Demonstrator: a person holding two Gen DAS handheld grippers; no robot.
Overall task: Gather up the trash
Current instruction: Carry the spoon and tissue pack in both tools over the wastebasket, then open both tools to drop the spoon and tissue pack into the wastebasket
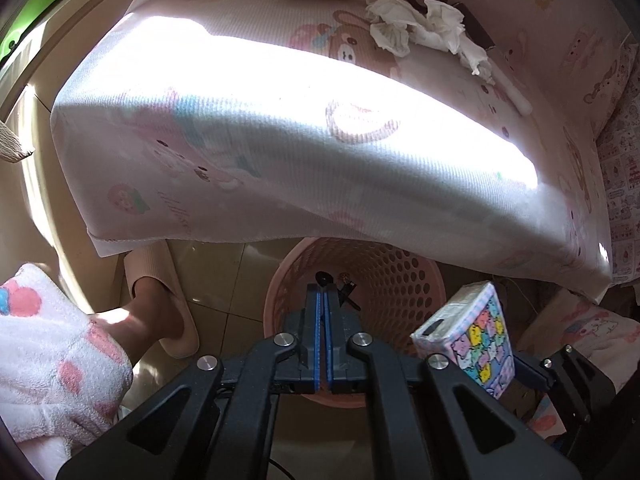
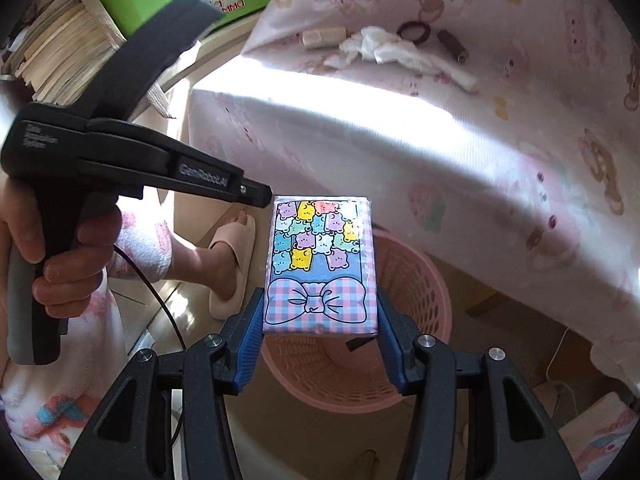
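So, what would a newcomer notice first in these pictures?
The colourful bear-print tissue pack, clamped in the right gripper above the pink basket. Behind it, crumpled white tissues lie on the sunlit pink bed cover. The left gripper is shut and empty.

The left hand-held gripper (image 1: 322, 296) is black plastic with blue ribbed pads (image 1: 319, 332) and round silver screws (image 1: 285, 339) at its linkage pivots. The right hand-held gripper (image 2: 320, 316) is built the same. The left one's pistol-grip body bears white "GenRobot.AI" lettering (image 2: 203, 174) and trails a thin black cable (image 2: 160, 300). The person wears a fluffy white robe (image 1: 52, 356) with pink spots and pale pink slippers (image 2: 232, 264).
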